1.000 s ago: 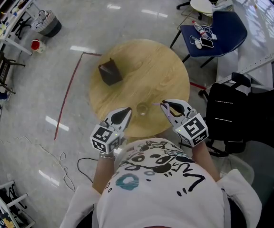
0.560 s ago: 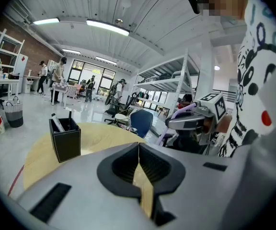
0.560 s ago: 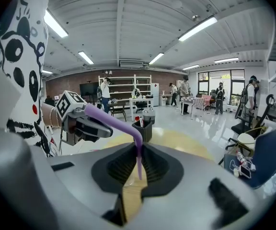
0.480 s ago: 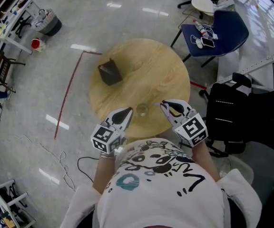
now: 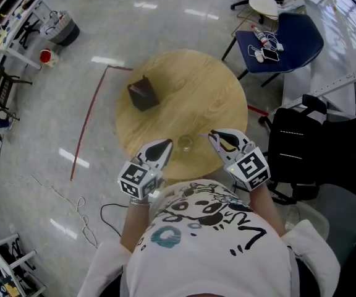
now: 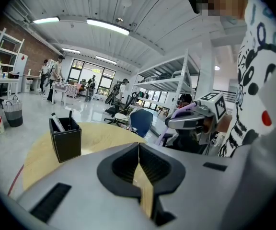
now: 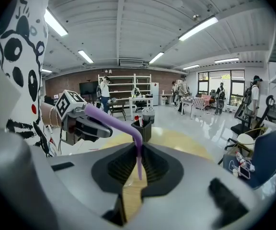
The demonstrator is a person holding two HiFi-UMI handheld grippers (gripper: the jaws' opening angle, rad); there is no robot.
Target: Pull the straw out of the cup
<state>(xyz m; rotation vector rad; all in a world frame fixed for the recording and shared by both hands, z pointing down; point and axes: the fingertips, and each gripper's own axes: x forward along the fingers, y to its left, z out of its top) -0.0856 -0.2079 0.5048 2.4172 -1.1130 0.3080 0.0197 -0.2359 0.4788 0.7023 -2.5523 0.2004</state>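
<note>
Purple straw (image 7: 137, 153) is pinched between the closed jaws of the right gripper (image 5: 213, 137), outside the cup (image 5: 185, 143) (glass, at the 6 o'clock edge of the wooden table (image 5: 193, 82)). Left gripper (image 6: 139, 151) has its jaws pressed together, holding nothing.

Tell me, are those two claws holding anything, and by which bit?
The right gripper is shut on a purple bendy plastic straw, pinching the short straight end just past its bend. The left gripper is shut and empty.

A round wooden table (image 5: 190, 91) stands on glossy grey floor (image 5: 135, 30), blue chair (image 5: 289, 36) nearby, strip lights (image 6: 108, 27) overhead.
</note>
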